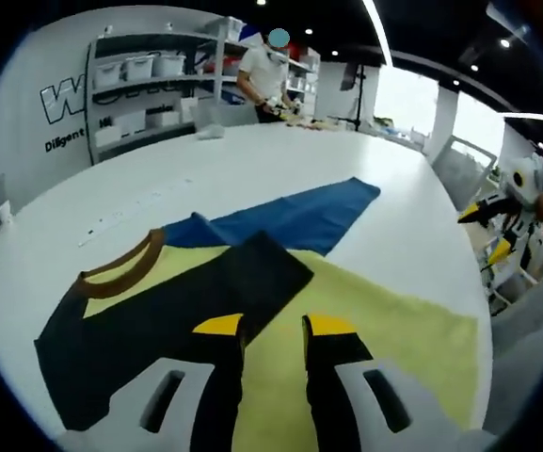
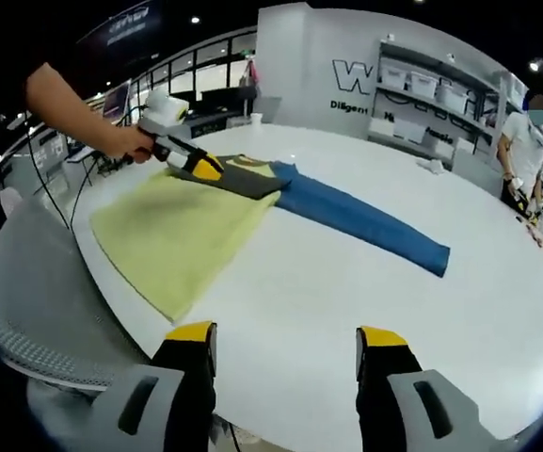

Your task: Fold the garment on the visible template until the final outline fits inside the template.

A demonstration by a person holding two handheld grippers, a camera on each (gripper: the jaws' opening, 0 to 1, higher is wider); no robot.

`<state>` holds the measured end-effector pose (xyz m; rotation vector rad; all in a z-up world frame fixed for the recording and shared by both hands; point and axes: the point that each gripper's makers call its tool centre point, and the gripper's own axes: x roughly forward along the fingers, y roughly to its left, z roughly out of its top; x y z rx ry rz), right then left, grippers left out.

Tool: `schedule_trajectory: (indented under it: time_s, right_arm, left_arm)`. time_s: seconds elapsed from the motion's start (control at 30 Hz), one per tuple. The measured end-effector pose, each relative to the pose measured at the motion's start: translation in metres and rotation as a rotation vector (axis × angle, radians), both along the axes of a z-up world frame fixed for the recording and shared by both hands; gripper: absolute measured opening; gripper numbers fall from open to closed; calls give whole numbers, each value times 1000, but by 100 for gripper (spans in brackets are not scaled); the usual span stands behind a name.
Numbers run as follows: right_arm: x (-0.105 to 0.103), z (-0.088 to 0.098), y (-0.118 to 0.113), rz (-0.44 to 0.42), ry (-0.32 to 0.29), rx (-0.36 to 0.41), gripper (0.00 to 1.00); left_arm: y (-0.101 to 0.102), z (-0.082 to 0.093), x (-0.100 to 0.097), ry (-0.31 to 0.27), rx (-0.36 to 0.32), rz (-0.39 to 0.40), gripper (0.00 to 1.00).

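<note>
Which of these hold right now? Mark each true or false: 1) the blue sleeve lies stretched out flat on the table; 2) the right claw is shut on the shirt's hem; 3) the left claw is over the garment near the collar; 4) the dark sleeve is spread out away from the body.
1) True: the blue sleeve lies flat on the white table.
2) False: the right claw is open over bare table, off the garment.
3) True: the left claw is at the collar end.
4) False: the dark sleeve is folded across the yellow body.
</note>
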<state>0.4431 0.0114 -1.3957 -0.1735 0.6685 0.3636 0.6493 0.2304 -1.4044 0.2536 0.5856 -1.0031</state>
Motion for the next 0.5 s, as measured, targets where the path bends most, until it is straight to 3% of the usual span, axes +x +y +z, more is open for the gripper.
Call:
schedule_trajectory:
  time_s: [0.1, 0.27, 0.5]
  right_arm:
    - [6, 1, -3, -4, -5, 4, 65]
    - [16, 3, -4, -20, -20, 29, 69]
    - [28, 4, -2, -36, -26, 59, 72]
  left_arm:
    - [2, 4, -3, -13, 7, -3, 34]
    - [3, 18, -6, -17, -39, 28, 48]
    - [8, 16, -18, -69, 27, -41, 72]
